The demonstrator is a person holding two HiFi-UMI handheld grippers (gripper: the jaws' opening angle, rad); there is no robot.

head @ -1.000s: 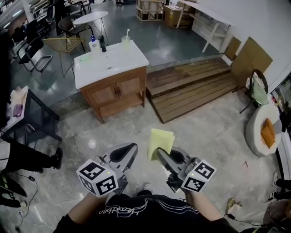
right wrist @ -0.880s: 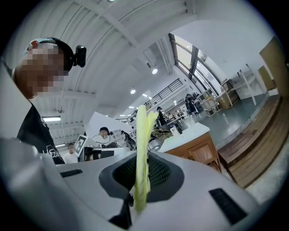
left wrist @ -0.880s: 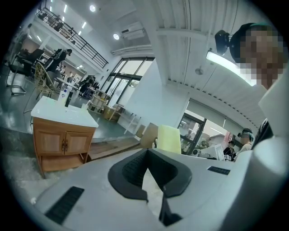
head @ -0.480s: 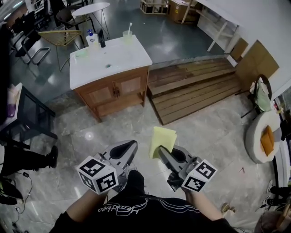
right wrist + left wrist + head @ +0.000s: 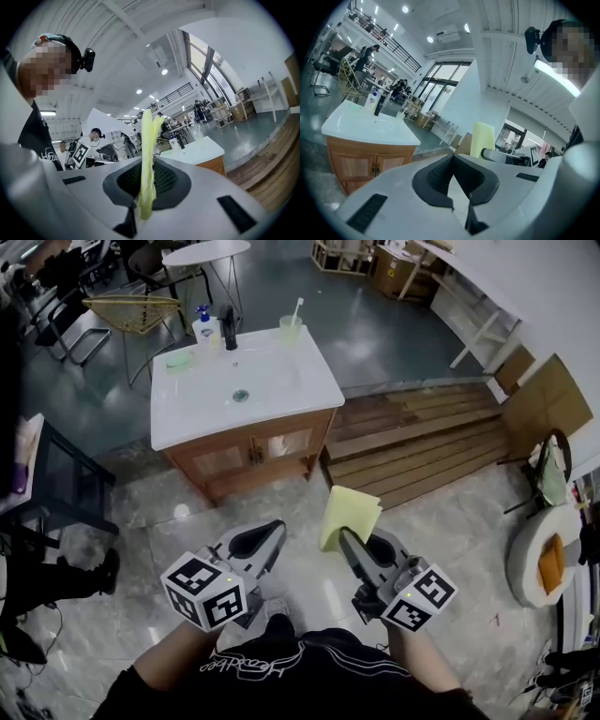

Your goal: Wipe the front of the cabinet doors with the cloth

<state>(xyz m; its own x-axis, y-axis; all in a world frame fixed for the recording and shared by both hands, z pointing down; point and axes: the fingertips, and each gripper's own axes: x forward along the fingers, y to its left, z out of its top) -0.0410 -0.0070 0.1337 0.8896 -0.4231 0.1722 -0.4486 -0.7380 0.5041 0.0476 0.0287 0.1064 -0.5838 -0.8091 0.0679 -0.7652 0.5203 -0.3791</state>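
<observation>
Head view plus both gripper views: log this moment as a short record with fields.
left gripper: jaws together, nothing between them
right gripper: shut on the yellow cloth, which stands up out of the jaws
cabinet doors: wooden, closed, under a white sink top
cloth to doors: apart, no contact; wiping not yet begun
on the sink top: pump bottle, cup
</observation>
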